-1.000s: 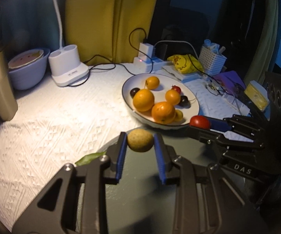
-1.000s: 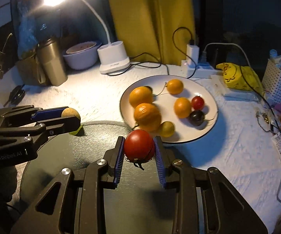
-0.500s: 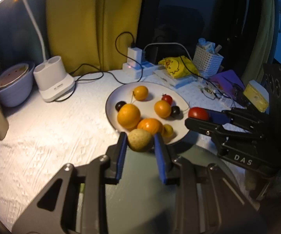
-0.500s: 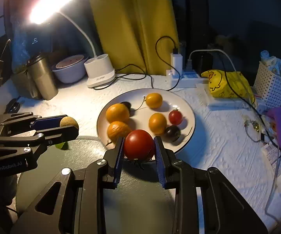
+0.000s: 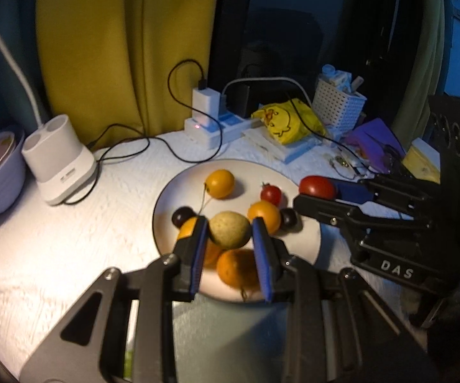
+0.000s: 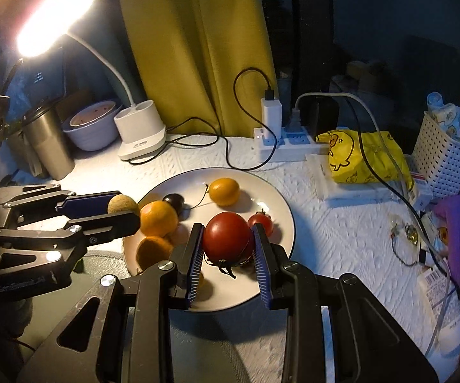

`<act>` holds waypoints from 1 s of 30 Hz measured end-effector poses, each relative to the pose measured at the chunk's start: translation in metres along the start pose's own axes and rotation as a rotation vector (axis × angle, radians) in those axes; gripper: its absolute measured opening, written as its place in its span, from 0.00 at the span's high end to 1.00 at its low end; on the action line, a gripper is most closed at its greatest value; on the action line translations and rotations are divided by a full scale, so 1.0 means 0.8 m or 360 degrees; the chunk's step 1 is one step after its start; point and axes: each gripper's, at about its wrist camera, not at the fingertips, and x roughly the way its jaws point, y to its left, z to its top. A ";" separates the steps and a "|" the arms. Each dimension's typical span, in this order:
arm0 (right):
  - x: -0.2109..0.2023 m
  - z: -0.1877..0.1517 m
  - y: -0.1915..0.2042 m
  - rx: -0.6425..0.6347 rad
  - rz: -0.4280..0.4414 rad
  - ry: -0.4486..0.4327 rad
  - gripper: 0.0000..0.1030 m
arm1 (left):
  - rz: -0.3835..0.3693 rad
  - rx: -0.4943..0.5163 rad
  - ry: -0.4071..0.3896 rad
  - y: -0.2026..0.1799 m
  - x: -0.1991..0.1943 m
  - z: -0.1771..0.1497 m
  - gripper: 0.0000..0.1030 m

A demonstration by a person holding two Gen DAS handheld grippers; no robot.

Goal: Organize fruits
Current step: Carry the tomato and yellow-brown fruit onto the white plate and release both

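My left gripper (image 5: 230, 234) is shut on a tan round fruit (image 5: 229, 229) and holds it over the near left part of the white plate (image 5: 306, 245). The fruit also shows in the right wrist view (image 6: 122, 203). My right gripper (image 6: 227, 244) is shut on a large red tomato (image 6: 226, 235), held above the plate's (image 6: 282, 204) near right part. The tomato shows in the left wrist view (image 5: 317, 187). The plate holds several oranges (image 6: 224, 191), a cherry tomato (image 6: 261, 221) and dark cherries (image 6: 173, 200).
A dark round mat (image 6: 217, 344) lies just in front of the plate. A white lamp base (image 6: 140, 129), a lilac bowl (image 6: 91, 126) and a steel tumbler (image 6: 49, 142) stand at the back left. A power strip (image 6: 281, 143), a yellow bag (image 6: 362, 156) and a white basket (image 6: 444, 156) crowd the right.
Both grippers have moved forward from above the dark mat to above the plate, each still holding its fruit.
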 end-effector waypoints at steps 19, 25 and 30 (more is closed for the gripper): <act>0.068 0.021 -0.016 0.0089 0.0037 0.0039 0.69 | -0.0040 -0.0072 0.0081 0.036 0.075 0.026 0.72; 0.084 0.022 -0.017 0.0103 0.0045 0.0062 0.69 | -0.0045 -0.0122 0.0118 0.045 0.086 0.023 0.71; 0.089 0.021 -0.016 0.0110 0.0050 0.0070 0.69 | -0.0042 -0.0122 0.0119 0.046 0.085 0.025 0.71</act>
